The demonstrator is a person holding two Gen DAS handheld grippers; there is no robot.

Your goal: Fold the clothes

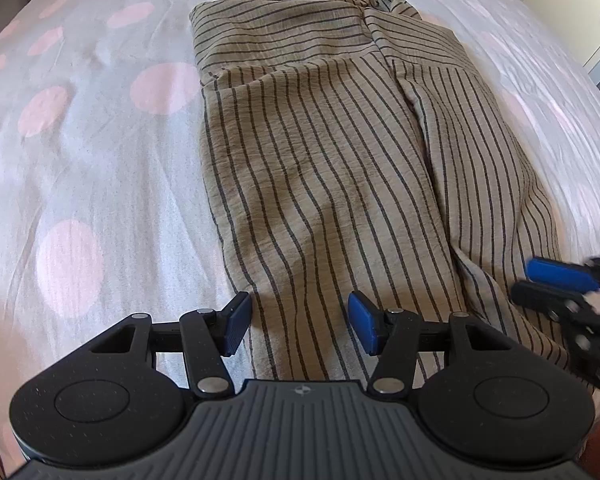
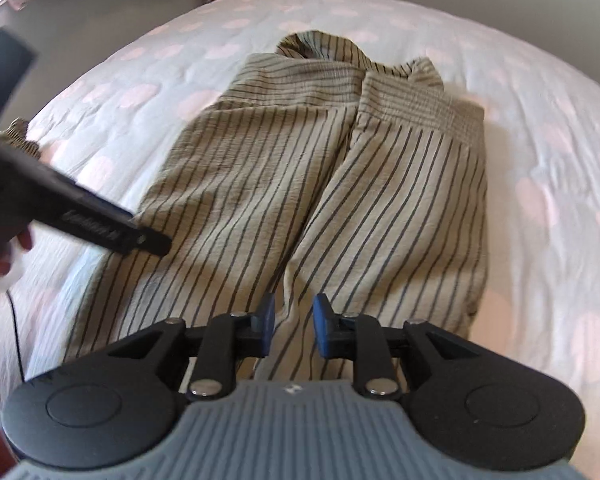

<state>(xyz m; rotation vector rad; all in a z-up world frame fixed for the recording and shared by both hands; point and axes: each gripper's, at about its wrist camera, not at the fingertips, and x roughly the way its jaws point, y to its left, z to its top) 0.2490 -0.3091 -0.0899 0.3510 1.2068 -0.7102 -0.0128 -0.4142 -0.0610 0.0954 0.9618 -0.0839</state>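
Although the striped trousers [image 1: 320, 152] had been laid flat on the bedsheet [image 1: 80, 140], legs together lengthwise, no crosswise fold was yet made. Ahead of the wide-open left gripper [image 1: 300, 318] and the narrowly parted, empty right gripper [image 2: 294, 330], the hems waited.

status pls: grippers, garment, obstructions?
Left gripper open, empty. Right gripper part open, empty. Beige dark-striped trousers flat on pink-dotted white bedsheet, sides folded in. Nothing obstructing.

The striped garment [image 1: 320, 152] lies lengthwise on the polka-dot sheet [image 1: 80, 160]. The left gripper [image 1: 300, 322] hangs open above its near hem; at three o'clock, blurred, perhaps the right gripper [image 1: 556, 284].
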